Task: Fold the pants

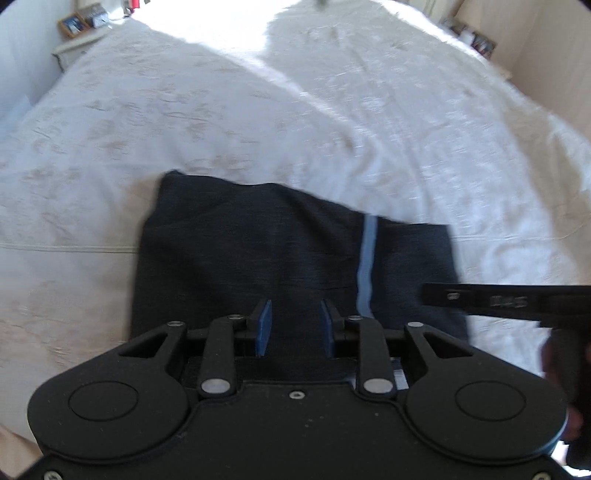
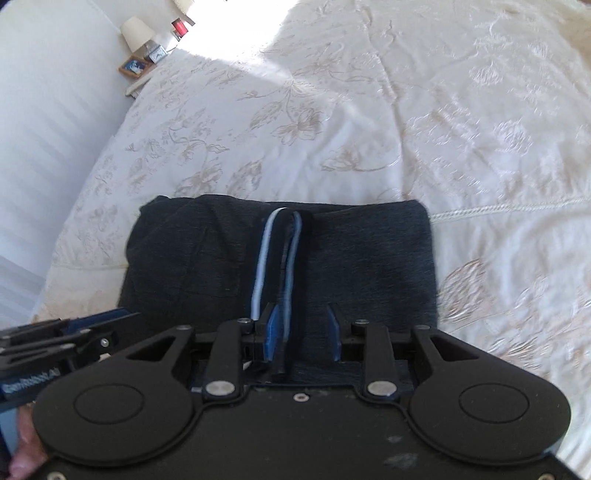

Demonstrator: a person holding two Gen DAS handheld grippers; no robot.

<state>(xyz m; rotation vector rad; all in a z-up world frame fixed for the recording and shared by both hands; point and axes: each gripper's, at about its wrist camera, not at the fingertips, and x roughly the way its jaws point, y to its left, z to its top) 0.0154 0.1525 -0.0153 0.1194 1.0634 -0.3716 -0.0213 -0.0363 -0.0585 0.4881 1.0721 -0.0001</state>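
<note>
— Where are the pants (image 2: 280,258) now?

— Folded into a dark, squarish bundle on the bed (image 2: 406,110), lying flat on the white flowered bedspread; a pale blue-and-white stripe (image 2: 262,258) runs down the top of the bundle.

— And the grippers?

— Both hang over the pants' near edge, pointing steeply down; the left gripper (image 1: 295,326) has its jaws apart, only dark cloth showing below the gap, nothing pinched; the right gripper (image 2: 301,330) sits just beside the stripe, jaws apart too, pads not pressing the cloth.

— Anything beyond the pants?

— Past the pants, off the bed's far corner, a nightstand with a lamp (image 2: 137,31) and a framed picture (image 2: 135,66).
</note>
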